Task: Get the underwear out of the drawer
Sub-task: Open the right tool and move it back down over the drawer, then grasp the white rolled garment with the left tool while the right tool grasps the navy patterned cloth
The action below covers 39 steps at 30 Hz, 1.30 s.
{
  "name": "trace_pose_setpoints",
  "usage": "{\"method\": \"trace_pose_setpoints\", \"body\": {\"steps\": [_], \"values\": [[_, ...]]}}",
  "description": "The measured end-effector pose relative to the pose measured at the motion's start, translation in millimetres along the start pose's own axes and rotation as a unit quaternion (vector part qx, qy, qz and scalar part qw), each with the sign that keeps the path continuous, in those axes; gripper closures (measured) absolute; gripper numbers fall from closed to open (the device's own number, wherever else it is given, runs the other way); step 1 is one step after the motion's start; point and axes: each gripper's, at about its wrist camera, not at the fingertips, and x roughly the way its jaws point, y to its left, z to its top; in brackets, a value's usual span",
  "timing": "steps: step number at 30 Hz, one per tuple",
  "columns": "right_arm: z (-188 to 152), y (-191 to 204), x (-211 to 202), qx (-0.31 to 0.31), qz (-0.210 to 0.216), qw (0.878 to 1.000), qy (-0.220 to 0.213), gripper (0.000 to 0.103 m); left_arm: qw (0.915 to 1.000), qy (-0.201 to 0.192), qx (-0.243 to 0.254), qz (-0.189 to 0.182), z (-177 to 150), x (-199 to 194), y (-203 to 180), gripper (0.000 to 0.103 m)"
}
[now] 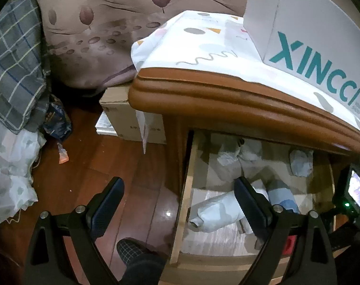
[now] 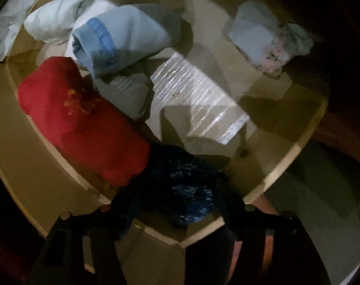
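While you look down through the right wrist camera, the dark blue underwear [image 2: 187, 178] is the piece that counts. It lies bunched up in the drawer [image 2: 286, 156], at the near rim, right between the two fingers of your right claw [image 2: 180, 199]. The claw points almost straight down at it. That end of the picture is dark and smeared, so I cannot tell if the pads squeeze the cloth or only stand beside it. I cannot tell which way its long side runs either.

From that claw, the red roll [image 2: 80, 118] sits at 10 o'clock, touching the dark blue piece. Its long side runs from 10 o'clock to 4 o'clock. The light blue roll [image 2: 113, 38] lies further off at 11 o'clock.

Your left claw [image 1: 177, 182] is wide open with nothing in it. It hangs over the drawer's side wall, half over the floor, and the rolls lie from 1 to 3 o'clock of it.

So I think your right hand is the nearer one. The way out looks to be straight up, past the near rim.
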Motion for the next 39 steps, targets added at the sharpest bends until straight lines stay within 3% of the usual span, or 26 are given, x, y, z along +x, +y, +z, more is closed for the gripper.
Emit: {"method": "trace_pose_setpoints", "body": {"steps": [13,22,27,32,35,39], "values": [[18,18,22,-0.025,-0.062,0.997,0.035,0.040,0.9991,0.006,0.042,0.008,-5,4,-13,0.011],[10,26,29,-0.027,-0.079,0.996,0.031,0.068,0.9983,0.014,0.056,0.010,-7,7,-20,0.011],[-3,27,12,-0.002,-0.106,0.994,-0.029,0.075,0.9980,0.017,0.059,0.009,-7,9,-22,0.011],[-18,27,-21,0.049,-0.080,0.989,-0.114,0.075,0.9977,0.026,0.062,0.004,-9,13,-25,0.011],[-31,23,-39,0.088,-0.060,0.979,-0.172,0.075,0.9971,0.033,0.068,-0.003,-11,16,-28,0.011],[-54,9,-61,0.147,-0.003,0.955,-0.257,0.075,0.9948,0.055,0.084,-0.020,-17,23,-34,0.011]]}}
